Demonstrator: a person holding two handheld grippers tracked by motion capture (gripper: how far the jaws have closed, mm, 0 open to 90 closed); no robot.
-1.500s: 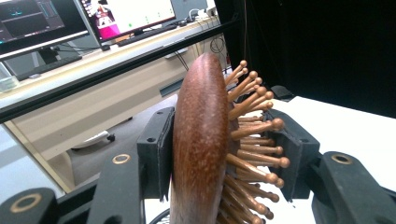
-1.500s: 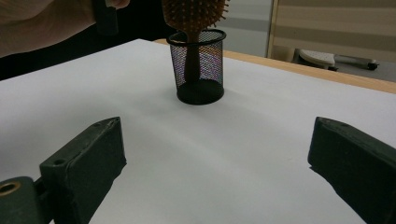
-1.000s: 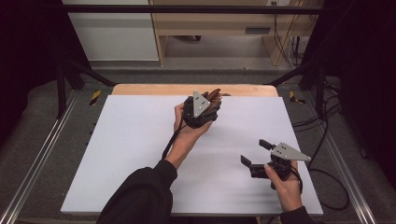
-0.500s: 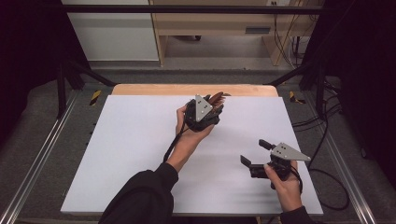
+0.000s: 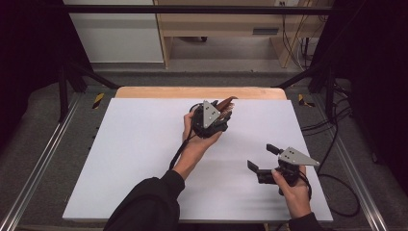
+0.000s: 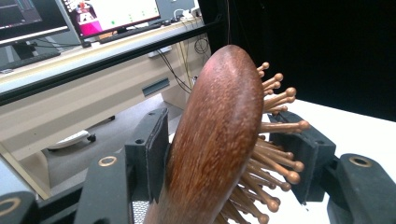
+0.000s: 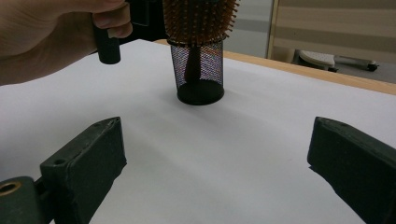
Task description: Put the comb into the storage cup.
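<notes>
Brush [image 6: 219, 140] upright in mesh cup [image 7: 199, 70], between loosening left jaws.

Nearest, at 5 o'clock on the white table [image 5: 130, 159]: right gripper [image 5: 265, 159], held low in a hand, jaws wide apart with nothing between, aimed toward 11 o'clock at the cup. Farther, just past the table's middle toward 12 o'clock: left gripper [image 5: 223, 115], gripped by a hand [image 5: 195, 142] reaching in from 6 o'clock, jaws straddling the wooden brush head. Jaws just been opening; seen from the left gripper view, left pad against the smooth wooden back, right pad among the bristle tips, with a slight gap, so no firm clamp. Handle down inside the black mesh cup, bristled head sticking out above the rim, leaning slightly. Cup standing on the table near the 12 o'clock edge. Beyond, a wooden strip [image 5: 192, 92] along the far edge.
</notes>
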